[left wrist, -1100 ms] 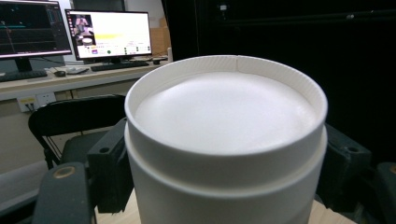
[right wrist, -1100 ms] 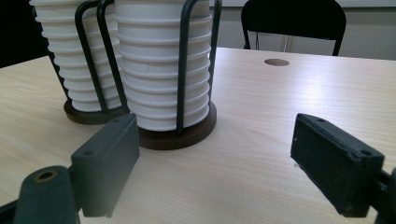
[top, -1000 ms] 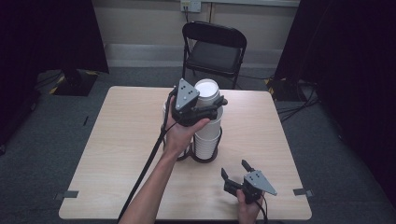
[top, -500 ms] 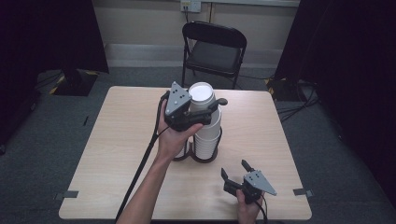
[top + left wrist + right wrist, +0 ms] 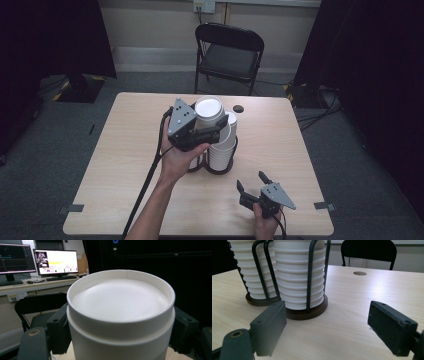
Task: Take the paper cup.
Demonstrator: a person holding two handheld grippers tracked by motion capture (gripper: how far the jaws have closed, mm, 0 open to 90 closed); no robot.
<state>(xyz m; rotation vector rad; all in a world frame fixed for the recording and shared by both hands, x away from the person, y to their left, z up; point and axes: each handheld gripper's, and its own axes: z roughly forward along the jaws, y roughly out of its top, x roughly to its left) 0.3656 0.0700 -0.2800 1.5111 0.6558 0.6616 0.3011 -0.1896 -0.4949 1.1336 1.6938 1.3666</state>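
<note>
My left gripper [image 5: 212, 129] is shut on a white paper cup [image 5: 209, 110], held upside down with its flat bottom up, above the middle of the table. In the left gripper view the cup [image 5: 120, 307] sits between both jaws, which press on its sides. Below it stand two stacks of white cups [image 5: 223, 149] in a black wire rack [image 5: 310, 277] on dark round bases. My right gripper [image 5: 251, 181] rests low near the table's front edge, open, with nothing between its jaws. In the right gripper view the stacks [image 5: 298, 275] stand just beyond the right gripper [image 5: 327, 325].
A black folding chair [image 5: 229, 55] stands behind the light wooden table [image 5: 125, 150]. A small dark round hole [image 5: 238, 108] lies in the tabletop behind the rack. The left gripper's cable [image 5: 145, 185] trails along the forearm. Monitors [image 5: 56, 261] stand on a desk far off.
My left gripper has carried the cup to the left and a little nearer, away from above the right-hand stack. The right gripper has kept still.
</note>
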